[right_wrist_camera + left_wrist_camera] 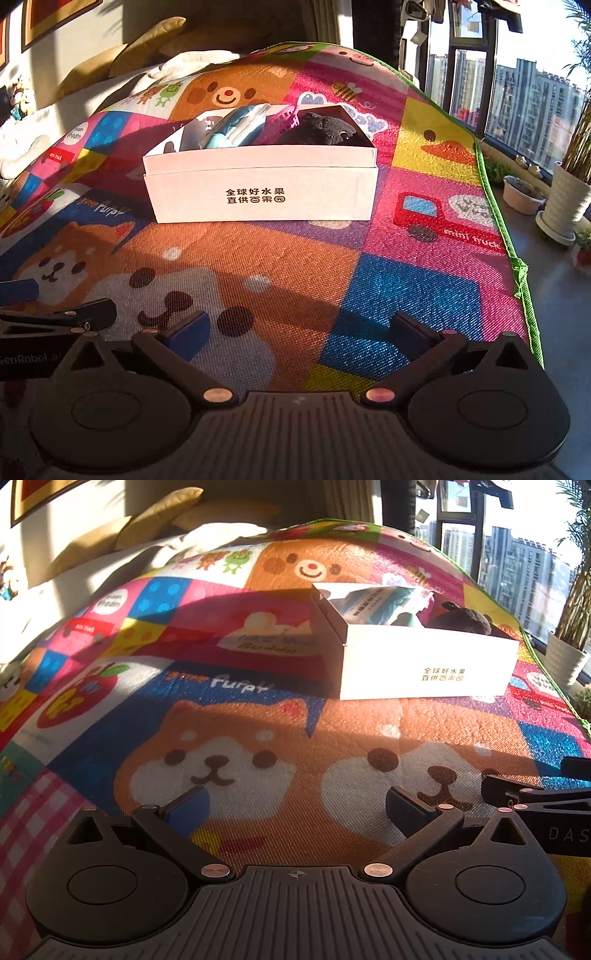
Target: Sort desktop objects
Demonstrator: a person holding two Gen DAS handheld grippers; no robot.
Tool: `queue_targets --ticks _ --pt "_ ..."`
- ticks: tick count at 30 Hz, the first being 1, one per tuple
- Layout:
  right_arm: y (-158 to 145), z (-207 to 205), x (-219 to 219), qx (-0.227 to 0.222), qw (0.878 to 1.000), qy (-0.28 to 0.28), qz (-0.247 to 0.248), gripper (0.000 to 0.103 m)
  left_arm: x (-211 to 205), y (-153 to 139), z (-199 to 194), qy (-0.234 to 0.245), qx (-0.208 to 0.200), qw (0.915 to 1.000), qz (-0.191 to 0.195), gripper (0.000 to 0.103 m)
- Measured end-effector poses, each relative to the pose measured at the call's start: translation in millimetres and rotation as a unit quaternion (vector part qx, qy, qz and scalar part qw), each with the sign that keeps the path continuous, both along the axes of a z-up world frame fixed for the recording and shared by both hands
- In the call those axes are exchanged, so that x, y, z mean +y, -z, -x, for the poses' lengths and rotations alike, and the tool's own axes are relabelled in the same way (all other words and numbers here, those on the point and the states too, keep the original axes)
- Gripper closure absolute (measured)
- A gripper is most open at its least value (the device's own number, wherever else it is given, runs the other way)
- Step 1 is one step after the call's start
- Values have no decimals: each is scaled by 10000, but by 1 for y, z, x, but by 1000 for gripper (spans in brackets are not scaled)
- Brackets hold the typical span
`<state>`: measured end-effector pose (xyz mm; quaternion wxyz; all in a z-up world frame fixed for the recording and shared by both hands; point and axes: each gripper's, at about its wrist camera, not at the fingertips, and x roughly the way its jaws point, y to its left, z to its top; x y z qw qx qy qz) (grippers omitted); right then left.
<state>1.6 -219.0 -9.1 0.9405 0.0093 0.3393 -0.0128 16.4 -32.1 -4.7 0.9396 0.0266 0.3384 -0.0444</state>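
Sunlit cartoon mat (295, 266) lies bare between both spread, empty grippers, left (299, 805) and right (299, 328), and the filled white box (258, 192); its green edge (495, 206) borders bare floor (554, 314) at right

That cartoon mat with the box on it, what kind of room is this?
Probably a high-rise flat's living room: a children's play mat, cushions against the wall, and a big window looking onto apartment towers, with potted plants beside it.
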Motion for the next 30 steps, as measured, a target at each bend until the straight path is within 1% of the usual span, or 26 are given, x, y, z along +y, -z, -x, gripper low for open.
queue_targets --ticks 30 --pt "1 -1 0 1 10000 -2 -9 0 -1 0 0 2 3 10000 15 0"
